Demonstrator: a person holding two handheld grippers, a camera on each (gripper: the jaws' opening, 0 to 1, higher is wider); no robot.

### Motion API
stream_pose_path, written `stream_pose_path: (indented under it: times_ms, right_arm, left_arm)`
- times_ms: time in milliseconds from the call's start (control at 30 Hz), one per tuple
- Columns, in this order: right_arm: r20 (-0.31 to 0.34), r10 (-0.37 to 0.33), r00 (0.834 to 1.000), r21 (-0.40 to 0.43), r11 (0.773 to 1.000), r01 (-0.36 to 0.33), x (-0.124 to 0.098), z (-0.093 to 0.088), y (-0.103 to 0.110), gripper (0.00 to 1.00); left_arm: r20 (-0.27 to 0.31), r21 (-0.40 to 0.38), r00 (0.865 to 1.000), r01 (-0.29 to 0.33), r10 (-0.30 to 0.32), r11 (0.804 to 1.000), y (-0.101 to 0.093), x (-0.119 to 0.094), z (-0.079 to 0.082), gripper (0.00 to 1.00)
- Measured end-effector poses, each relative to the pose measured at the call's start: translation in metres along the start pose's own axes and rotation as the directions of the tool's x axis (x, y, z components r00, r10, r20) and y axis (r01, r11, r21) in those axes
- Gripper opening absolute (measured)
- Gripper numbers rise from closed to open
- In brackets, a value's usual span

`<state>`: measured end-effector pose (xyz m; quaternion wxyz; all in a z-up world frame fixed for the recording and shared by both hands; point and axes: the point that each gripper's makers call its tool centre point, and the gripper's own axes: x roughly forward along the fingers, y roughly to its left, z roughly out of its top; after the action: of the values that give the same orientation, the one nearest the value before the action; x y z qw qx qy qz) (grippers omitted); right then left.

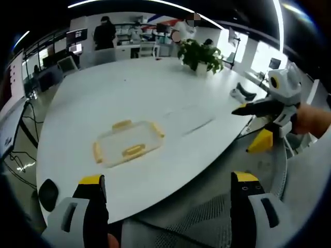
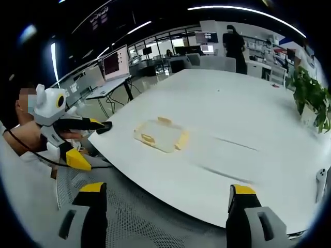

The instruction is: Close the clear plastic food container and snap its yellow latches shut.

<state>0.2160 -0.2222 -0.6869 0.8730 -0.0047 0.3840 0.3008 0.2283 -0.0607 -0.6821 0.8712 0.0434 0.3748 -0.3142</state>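
A clear plastic food container [image 1: 129,143] with yellow latches lies flat on the white table [image 1: 155,98], its lid resting on it; it also sits near the table's edge in the right gripper view [image 2: 161,135]. My left gripper [image 1: 168,188] is open, held off the table's near edge, well short of the container. My right gripper [image 2: 165,199] is open too, also off the table edge. The right gripper [image 1: 269,116] enters the left gripper view from the right, and the left gripper [image 2: 70,137] appears at the left of the right gripper view.
A potted plant [image 1: 201,54] stands at the far side of the table. A small black-and-white object [image 1: 242,93] lies near the right edge. A black round object [image 1: 48,194] sits at the near left edge. Desks, monitors and people stand beyond. Grey floor lies below.
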Motion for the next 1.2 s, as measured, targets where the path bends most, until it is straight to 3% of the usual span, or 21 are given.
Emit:
stream_pose_path:
  times_ms: [500,767,1200]
  right_arm:
    - [-0.014,0.004,1.000,-0.012,1.000,-0.004,0.0008,-0.0019,0.0000,0.97]
    - [-0.022,0.008,1.000,-0.016,1.000,-0.008,0.0009,-0.0027,0.0007,0.97]
    - [-0.028,0.020,0.999,-0.018,1.000,-0.021,0.0041,-0.0033,0.0064,0.96]
  left_arm:
    - [-0.005,-0.002,1.000,-0.001,0.001,1.000,0.0010,-0.0006,-0.0022,0.99]
    - [0.008,-0.037,0.999,0.041,-0.040,0.998,-0.0060,0.0005,-0.0003,0.99]
    - [0.002,-0.027,1.000,0.019,-0.019,0.999,0.0011,-0.0016,-0.0035,0.99]
